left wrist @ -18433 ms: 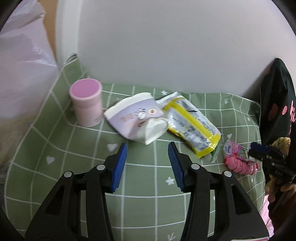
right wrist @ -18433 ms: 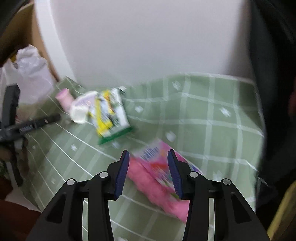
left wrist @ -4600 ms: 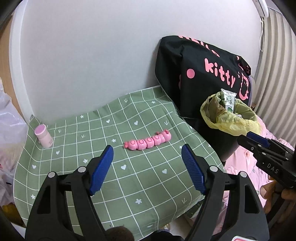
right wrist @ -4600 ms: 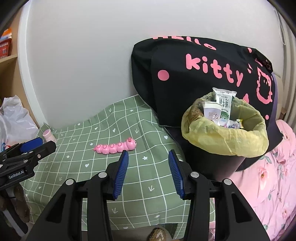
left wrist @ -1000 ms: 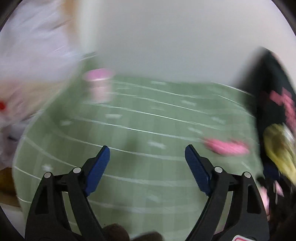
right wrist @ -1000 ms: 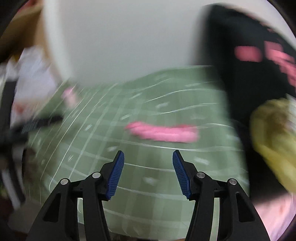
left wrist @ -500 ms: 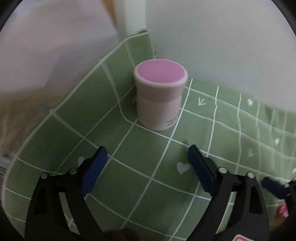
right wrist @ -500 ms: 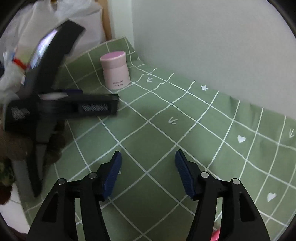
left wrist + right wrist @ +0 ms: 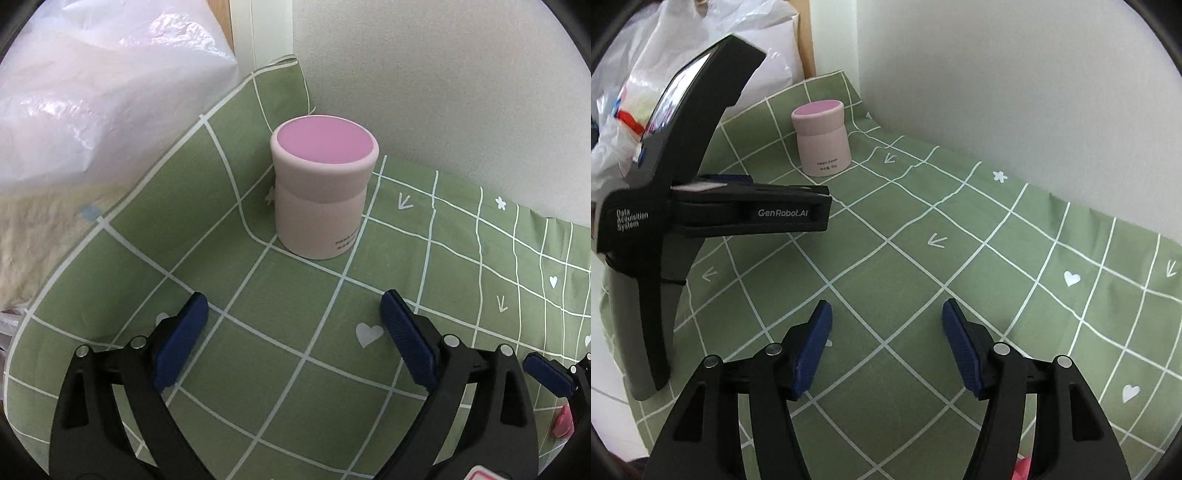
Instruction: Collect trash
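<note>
A pale pink jar (image 9: 321, 199) with a pink lid stands upright in the far left corner of the green checked tablecloth (image 9: 258, 369), close to the wall. My left gripper (image 9: 293, 299) hovers just short of the jar, apart from it; its jaws are opening with nothing between them. In the right wrist view the jar (image 9: 822, 140) is farther off, past the left gripper's body (image 9: 738, 210). My right gripper (image 9: 886, 306) hangs over bare cloth, its jaws opening too, with nothing between them. One of its blue fingertips (image 9: 546, 373) shows at the left view's right edge.
A white plastic bag (image 9: 92, 92) bulges just left of the cloth's corner. The pale wall (image 9: 443, 74) closes off the back. A sliver of a pink toy (image 9: 563, 424) peeks in at the lower right.
Both grippers swung left across the cloth and dipped toward the jar's corner, then held still. The toy and bin left view. Both pairs of jaws spread a little wider.
</note>
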Tool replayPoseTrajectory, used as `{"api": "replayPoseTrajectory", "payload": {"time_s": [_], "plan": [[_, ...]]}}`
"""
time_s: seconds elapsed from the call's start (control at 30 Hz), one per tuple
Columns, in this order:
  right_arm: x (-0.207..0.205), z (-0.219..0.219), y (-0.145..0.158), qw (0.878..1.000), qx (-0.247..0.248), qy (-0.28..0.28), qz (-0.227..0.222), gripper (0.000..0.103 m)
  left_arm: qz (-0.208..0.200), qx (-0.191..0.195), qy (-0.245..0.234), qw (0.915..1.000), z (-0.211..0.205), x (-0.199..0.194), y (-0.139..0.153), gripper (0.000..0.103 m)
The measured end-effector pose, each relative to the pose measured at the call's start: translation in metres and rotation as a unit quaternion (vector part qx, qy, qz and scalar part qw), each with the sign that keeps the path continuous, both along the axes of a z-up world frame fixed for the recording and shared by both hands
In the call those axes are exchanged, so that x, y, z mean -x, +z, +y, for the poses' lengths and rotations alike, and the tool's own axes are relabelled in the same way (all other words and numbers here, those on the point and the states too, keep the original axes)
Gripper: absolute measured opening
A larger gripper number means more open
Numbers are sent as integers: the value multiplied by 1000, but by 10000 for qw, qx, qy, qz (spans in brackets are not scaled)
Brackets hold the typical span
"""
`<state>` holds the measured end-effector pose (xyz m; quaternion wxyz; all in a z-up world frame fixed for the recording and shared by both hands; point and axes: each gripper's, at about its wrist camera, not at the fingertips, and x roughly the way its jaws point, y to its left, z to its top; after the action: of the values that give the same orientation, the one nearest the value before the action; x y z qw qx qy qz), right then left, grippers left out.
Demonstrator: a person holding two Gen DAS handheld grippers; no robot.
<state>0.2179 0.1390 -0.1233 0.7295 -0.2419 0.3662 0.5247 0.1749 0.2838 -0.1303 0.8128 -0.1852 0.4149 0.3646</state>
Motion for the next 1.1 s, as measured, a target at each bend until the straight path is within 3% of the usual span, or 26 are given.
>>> {"api": "replayPoseTrajectory", "payload": {"time_s": [1.1], "plan": [[1,1,0,10000,23,-4,-60,59,1,4,-11,10000,3,-3,0,90]]}}
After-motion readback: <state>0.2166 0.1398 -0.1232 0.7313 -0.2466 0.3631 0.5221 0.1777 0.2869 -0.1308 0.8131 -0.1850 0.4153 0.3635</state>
